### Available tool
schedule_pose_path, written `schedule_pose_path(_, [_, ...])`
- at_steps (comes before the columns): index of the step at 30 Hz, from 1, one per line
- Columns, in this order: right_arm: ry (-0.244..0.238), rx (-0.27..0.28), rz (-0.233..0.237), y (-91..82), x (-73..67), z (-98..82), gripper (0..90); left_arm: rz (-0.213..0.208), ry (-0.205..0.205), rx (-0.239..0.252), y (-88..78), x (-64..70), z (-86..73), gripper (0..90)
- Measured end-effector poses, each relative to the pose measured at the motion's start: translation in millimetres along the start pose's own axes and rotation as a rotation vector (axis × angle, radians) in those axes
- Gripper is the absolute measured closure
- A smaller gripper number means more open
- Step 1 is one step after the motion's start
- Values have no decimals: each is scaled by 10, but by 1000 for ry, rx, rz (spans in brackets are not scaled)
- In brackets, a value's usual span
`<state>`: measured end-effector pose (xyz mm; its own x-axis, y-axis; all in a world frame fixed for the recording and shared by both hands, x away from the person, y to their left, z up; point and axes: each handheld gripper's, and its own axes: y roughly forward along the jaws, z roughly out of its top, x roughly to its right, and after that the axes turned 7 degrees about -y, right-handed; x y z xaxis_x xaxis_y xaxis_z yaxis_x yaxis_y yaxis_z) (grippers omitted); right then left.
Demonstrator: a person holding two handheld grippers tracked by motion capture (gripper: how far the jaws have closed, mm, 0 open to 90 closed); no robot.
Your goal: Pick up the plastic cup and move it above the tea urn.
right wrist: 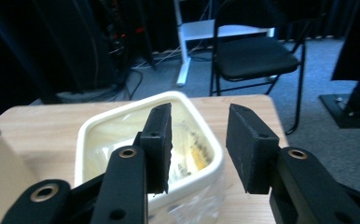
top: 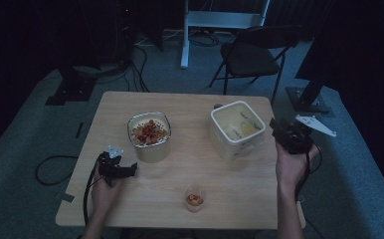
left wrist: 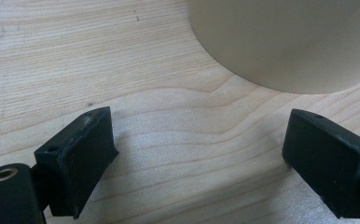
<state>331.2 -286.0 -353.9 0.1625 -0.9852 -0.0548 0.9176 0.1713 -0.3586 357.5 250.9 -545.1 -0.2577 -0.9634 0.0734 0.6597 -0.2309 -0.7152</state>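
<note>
A cream container (top: 149,135) holding red and orange snack pieces stands left of the table's middle. My left gripper (top: 132,170) rests on the wood just in front of it, and in the left gripper view (left wrist: 201,126) its jaws stand wide apart with nothing between them, the container's wall (left wrist: 285,42) just ahead. A white square container (top: 237,128) lined with a clear bag stands to the right. My right gripper (top: 274,127) is held at that container's right side. It is open (right wrist: 199,109), with its jaws above the rim (right wrist: 99,122) and nothing between them.
A small clear cup (top: 194,198) with a few snack pieces sits near the table's front edge. Beyond the wooden table (top: 180,104) stand a black folding chair (top: 252,55) and a white stand (top: 220,20) on carpet. Cables lie on the floor at left.
</note>
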Motion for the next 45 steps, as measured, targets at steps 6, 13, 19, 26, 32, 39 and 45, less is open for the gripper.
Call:
schedule_pose_path(6, [-86, -23, 113, 22, -231, -256, 515, 0, -1, 2, 1, 1, -1, 98])
schedule_pose_path(13, [-288, -91, 286, -8, -619, -750, 415, 1, 1, 1, 0, 0, -1, 98])
schedule_pose_path(19, [-403, -139, 381, -10, -813, -1131, 406, 1, 0, 0, -1, 2, -2, 99])
schedule_pose_path(26, [-446, -210, 512, -13, -1012, -1580, 384, 4, -3, 0, -4, 5, -5, 99])
schedule_pose_path(32, [-521, -236, 589, -78, -1196, -1782, 363, 3, -3, 0, -11, 6, -12, 100])
schedule_pose_path(39, [-549, -243, 671, -144, -1292, -1914, 337, 4, -3, -1, -12, 7, -13, 100])
schedule_pose_path(45, [-567, -250, 712, -98, -1406, -1959, 373, 3, -3, -1, -15, 7, -15, 100])
